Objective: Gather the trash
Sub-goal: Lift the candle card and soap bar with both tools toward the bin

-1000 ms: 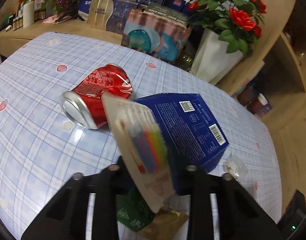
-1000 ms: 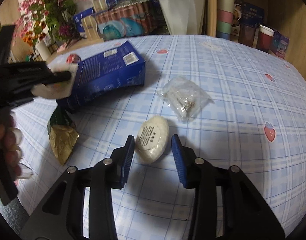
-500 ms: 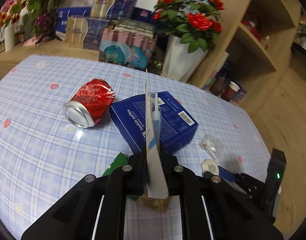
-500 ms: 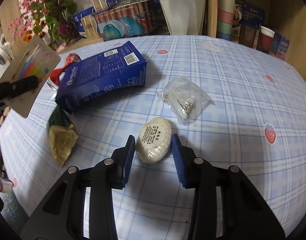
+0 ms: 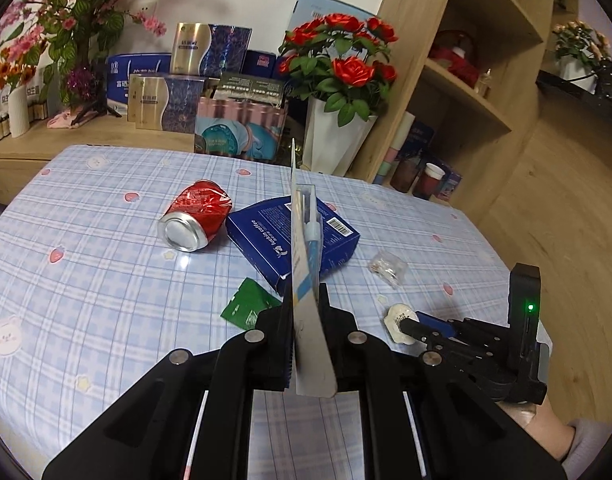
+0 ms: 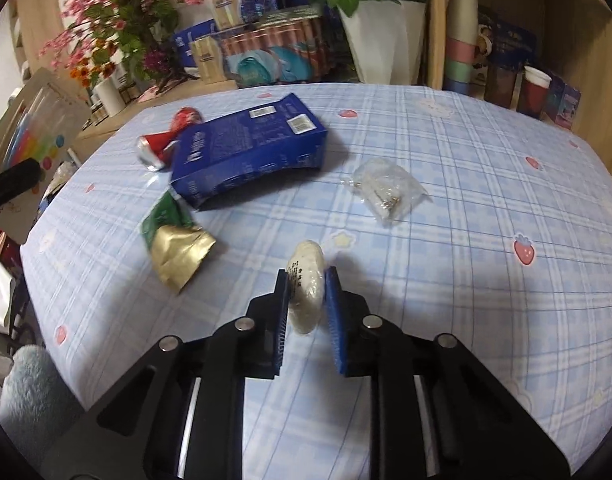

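While the left gripper [image 5: 306, 312] pinches a flat card pack [image 5: 306, 280] edge-up, the right gripper [image 6: 306, 292], jaws just closing, clamps a white wrapped puck [image 6: 306, 292] above the table [image 6: 465, 200]; beyond lies a clear bag [image 6: 385, 190] of small bits.

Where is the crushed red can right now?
Left wrist view: the red can lies on its side on the table, just left of the blue coffee box.

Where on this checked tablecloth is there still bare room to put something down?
The near-left stretch of the table, in front of the red can, is bare. So is the far right side, beyond the clear plastic bag. The middle is crowded: can, blue coffee box, green-and-gold wrapper and bag lie close together.
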{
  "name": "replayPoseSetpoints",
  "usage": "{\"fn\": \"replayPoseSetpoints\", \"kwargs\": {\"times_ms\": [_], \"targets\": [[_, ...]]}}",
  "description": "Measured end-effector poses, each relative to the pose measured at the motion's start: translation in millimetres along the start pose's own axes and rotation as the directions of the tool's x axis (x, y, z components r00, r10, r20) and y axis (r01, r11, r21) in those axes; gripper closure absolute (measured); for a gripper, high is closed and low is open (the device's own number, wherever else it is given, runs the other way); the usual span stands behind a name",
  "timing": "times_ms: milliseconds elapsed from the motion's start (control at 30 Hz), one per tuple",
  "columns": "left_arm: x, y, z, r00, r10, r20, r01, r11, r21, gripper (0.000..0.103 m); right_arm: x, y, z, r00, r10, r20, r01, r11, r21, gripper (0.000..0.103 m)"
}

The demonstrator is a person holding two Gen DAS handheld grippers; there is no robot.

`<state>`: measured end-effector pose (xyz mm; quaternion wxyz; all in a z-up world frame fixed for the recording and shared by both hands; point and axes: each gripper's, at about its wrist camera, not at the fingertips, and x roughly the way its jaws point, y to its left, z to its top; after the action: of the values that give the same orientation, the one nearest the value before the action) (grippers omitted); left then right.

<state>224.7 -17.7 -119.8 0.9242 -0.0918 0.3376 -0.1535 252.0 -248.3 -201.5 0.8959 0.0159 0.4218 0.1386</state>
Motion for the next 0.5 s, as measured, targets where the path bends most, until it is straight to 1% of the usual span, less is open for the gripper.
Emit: {"fn": "replayPoseSetpoints", "kwargs": {"times_ms": [333, 500], "targets": [[-57, -12, -15, 0.998, -0.027, 0.049, 0.026, 0.999, 0.037, 0.093, -53, 19, -17, 0.999, 0.008, 0.052, -0.009, 1.0, 0.014, 0.082], [-82, -15, -27, 0.998, -0.051, 0.046, 0.049, 0.998, 0.041, 0.093, -87, 29, -27, 0.996, 0.014, 0.094, -0.016, 1.0, 0.02, 0.082]]}}
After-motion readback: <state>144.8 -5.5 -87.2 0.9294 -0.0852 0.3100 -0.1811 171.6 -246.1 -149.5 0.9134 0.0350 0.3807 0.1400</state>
